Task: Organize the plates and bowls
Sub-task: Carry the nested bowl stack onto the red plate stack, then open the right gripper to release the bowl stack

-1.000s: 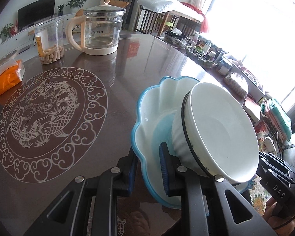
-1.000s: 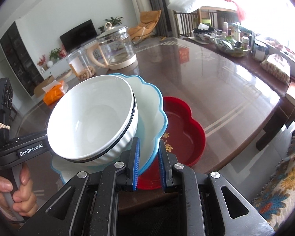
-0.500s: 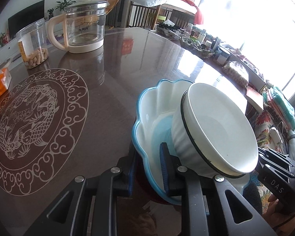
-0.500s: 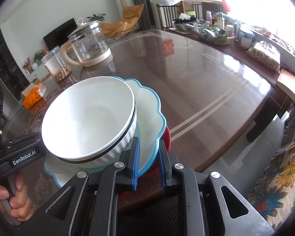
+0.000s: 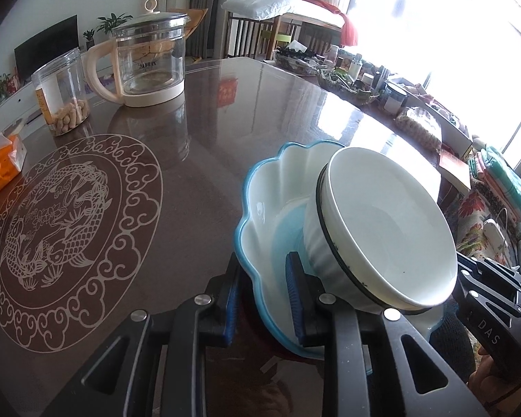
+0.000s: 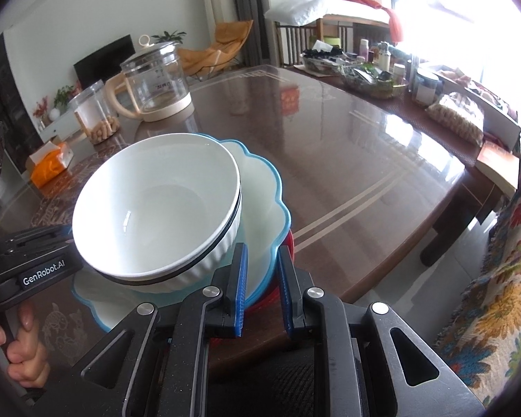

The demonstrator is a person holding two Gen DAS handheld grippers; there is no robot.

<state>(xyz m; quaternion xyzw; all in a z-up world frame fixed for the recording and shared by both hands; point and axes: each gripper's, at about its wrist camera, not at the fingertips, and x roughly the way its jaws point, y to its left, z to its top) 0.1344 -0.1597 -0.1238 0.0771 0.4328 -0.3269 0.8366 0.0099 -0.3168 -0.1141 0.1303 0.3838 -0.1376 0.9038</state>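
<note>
Your left hand-held gripper (image 5: 264, 295) has its blue pads either side of the blue scalloped plate (image 5: 271, 208) rim w/ a gap showing at the outer pad; its jaws have just been opening, so it looks like no firm pinch, tho the inner pad is partly hidden. Your right hand-held gripper (image 6: 262, 290) is pinching the opposite rim of that same plate, w/ the white ribbed bowl (image 6: 156, 205) sitting tilted inside the plate. A red dish (image 6: 288, 243) peeks out right under the plate near the desk (image 6: 347, 160) edge, & the glass kettle (image 5: 149, 62) & nut jar (image 5: 60, 90) stand well beyond the plate.
</note>
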